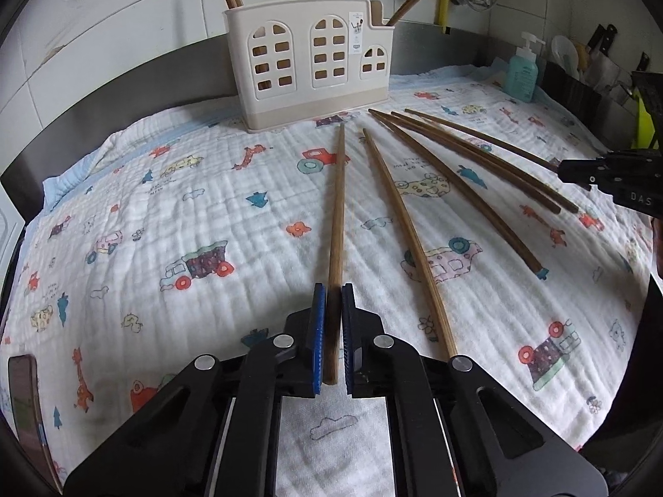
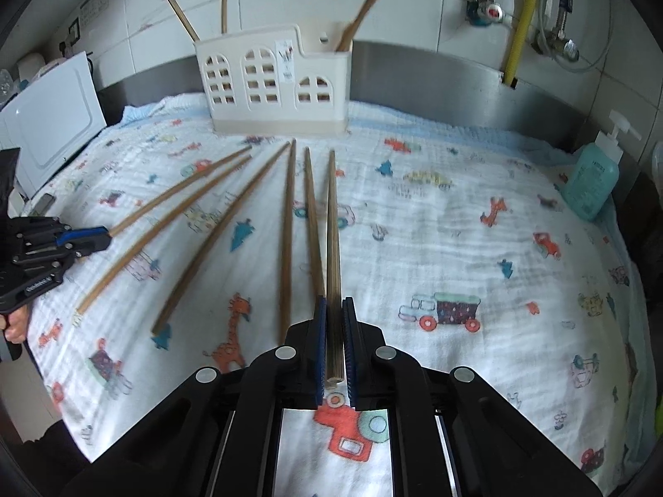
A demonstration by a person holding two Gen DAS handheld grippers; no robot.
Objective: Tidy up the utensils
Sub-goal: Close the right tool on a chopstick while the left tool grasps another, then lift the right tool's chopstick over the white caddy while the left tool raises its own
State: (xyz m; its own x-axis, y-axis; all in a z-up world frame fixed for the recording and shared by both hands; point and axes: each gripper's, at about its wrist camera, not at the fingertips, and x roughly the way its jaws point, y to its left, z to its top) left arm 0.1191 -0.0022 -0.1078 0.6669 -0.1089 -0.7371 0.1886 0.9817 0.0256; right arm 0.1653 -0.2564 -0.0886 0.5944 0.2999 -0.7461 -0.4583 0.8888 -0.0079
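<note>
Several wooden chopsticks lie fanned out on a cartoon-print cloth (image 1: pixel 165 215) in front of a cream house-shaped utensil holder (image 1: pixel 310 62) (image 2: pixel 273 83). A few chopsticks stand in the holder. My left gripper (image 1: pixel 333 290) is shut on the thick end of the leftmost chopstick (image 1: pixel 337 207), whose tip points at the holder. My right gripper (image 2: pixel 335 301) is shut on the rightmost chopstick (image 2: pixel 332 227). Each gripper also shows in the other's view, clamped on a stick's end: the right gripper (image 1: pixel 559 169) and the left gripper (image 2: pixel 108 240).
A teal soap pump bottle (image 2: pixel 592 182) (image 1: pixel 522 70) stands at the cloth's far right corner. A steel backsplash (image 2: pixel 435 78) and a tiled wall with pipes run behind the holder. A white appliance (image 2: pixel 54 124) sits left, and knives in a rack (image 1: pixel 601 41) far right.
</note>
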